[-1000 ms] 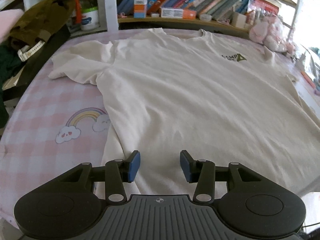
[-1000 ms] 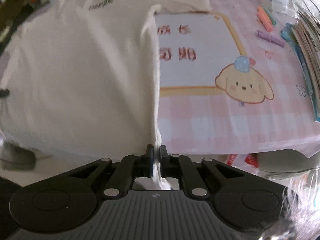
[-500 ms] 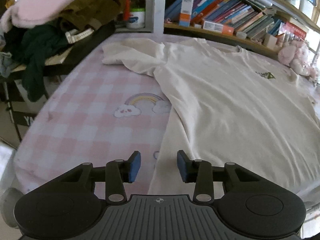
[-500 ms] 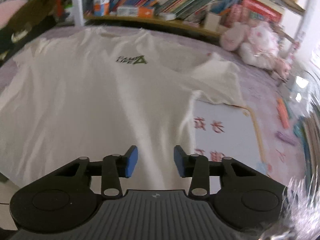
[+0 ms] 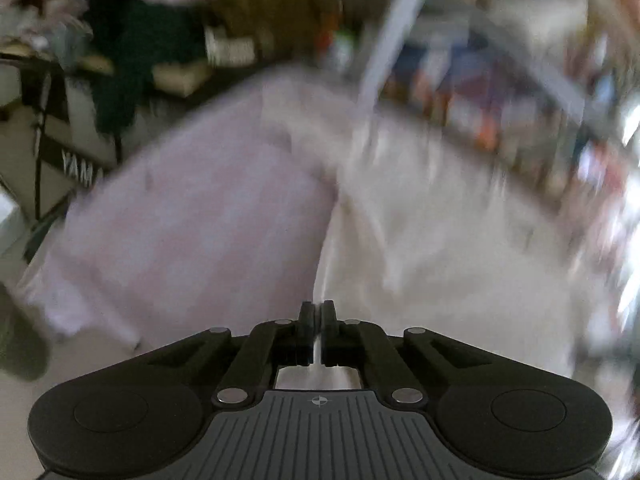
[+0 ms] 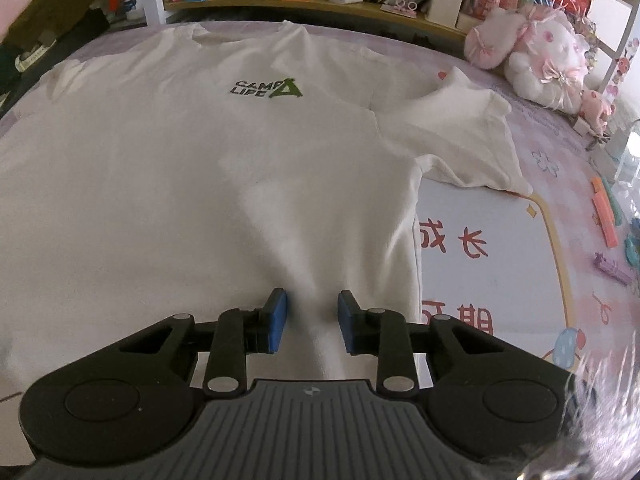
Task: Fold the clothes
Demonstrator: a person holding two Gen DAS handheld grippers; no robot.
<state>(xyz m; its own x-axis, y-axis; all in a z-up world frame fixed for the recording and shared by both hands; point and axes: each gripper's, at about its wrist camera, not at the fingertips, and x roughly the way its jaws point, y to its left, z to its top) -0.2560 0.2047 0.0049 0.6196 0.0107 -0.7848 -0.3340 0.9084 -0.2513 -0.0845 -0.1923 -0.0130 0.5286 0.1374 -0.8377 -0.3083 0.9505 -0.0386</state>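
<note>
On the pink checked desk [image 6: 560, 152], a cream T-shirt [image 6: 160, 184] is lying spread face up, collar toward the far bookshelf [image 6: 304, 4], a green "CAMP LIFE" logo [image 6: 266, 89] showing on the chest. Its right sleeve [image 6: 468, 136] is lying flat beside the body, partly overlapping a printed white panel with red characters [image 6: 480, 248].

Right gripper [image 6: 311, 322] is sitting low at the shirt's near hem, jaws closing with a raised ridge of cream cloth running between the blue pads [image 6: 277, 322]; the pads are not yet pressing on it.

Left gripper [image 5: 317, 316] is clamping its jaws together on a thin edge of the T-shirt [image 5: 440, 248] at the near left side; a sliver of pale fabric is showing between the closed tips. That view is heavily motion-blurred, so the pink desk [image 5: 192, 220] and the shelf clutter beyond are reading only as smears.

Plush toys [image 6: 536, 48] are sitting at the far right; coloured pens [image 6: 606, 216] are lying along the right edge.
</note>
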